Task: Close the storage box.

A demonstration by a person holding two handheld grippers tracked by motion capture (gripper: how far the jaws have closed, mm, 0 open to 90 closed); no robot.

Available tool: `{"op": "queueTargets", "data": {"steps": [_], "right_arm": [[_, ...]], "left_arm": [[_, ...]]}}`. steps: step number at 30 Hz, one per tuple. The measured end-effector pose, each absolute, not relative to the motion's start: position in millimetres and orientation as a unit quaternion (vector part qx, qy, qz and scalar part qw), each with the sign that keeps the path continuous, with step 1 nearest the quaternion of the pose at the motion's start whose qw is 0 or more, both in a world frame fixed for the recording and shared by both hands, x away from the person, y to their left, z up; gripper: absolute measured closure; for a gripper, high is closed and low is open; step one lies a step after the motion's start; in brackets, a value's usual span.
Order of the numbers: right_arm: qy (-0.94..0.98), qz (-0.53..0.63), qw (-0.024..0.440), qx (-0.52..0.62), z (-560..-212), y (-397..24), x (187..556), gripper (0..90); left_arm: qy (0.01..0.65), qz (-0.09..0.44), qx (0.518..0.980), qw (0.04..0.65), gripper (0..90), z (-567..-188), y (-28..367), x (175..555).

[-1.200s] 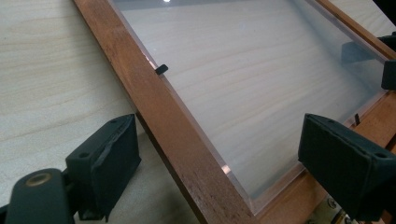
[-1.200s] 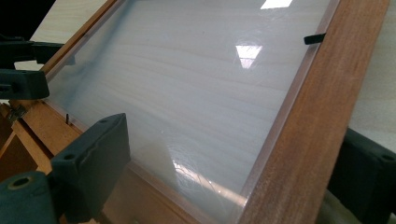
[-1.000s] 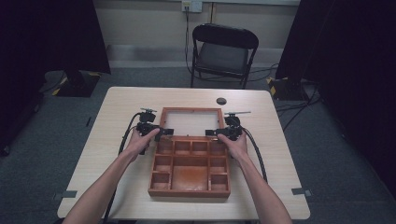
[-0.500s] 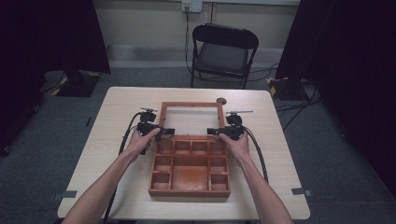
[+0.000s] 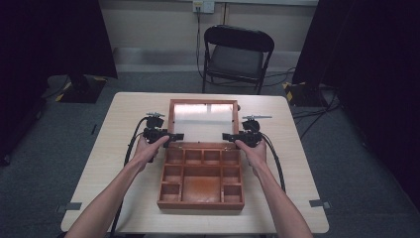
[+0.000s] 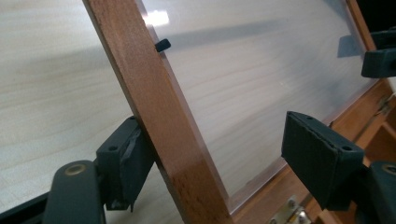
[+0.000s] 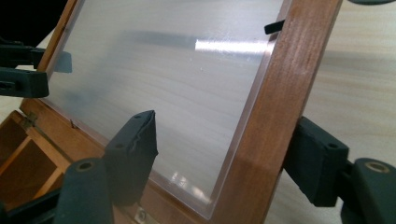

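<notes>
A brown wooden box with several empty compartments sits mid-table. Its hinged lid, a wood frame around a clear pane, stands raised at the box's far side. My left gripper is open and straddles the lid's left rail. One pad touches the rail's outer face, while the other hangs apart over the pane. My right gripper is open astride the right rail. Its outer pad is at the wood and its inner pad is off the pane.
The light wooden table has bare surface on both sides of the box. A black folding chair stands beyond the far edge. Cables trail from both grippers along the forearms. A brass hinge joins lid and box.
The lid has swung on its hinges; its free edge sits higher in the high view and now covers a small black object on the table behind it. Both grippers kept to its side rails.
</notes>
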State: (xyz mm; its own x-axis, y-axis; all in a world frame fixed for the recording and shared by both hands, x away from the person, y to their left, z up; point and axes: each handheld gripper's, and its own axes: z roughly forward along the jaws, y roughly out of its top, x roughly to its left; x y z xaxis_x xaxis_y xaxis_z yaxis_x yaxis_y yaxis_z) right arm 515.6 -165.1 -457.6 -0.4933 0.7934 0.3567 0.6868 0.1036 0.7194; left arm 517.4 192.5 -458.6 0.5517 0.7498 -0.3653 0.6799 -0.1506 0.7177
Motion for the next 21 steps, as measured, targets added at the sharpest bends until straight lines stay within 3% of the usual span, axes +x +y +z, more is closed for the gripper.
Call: {"op": "queueTargets", "data": {"steps": [16, 21], "right_arm": [[0.74, 0.465, 0.058, 0.483, -434.1, -171.3, 503.6, 35.5], [0.729, 0.475, 0.064, 0.489, -430.8, -173.3, 498.5, 40.1]], "left_arm": [[0.436, 0.068, 0.766, 0.468, 38.6, -436.6, 200.3, 507.3], [0.416, 0.065, 0.77, 0.479, 37.5, -433.8, 204.2, 503.4]]}}
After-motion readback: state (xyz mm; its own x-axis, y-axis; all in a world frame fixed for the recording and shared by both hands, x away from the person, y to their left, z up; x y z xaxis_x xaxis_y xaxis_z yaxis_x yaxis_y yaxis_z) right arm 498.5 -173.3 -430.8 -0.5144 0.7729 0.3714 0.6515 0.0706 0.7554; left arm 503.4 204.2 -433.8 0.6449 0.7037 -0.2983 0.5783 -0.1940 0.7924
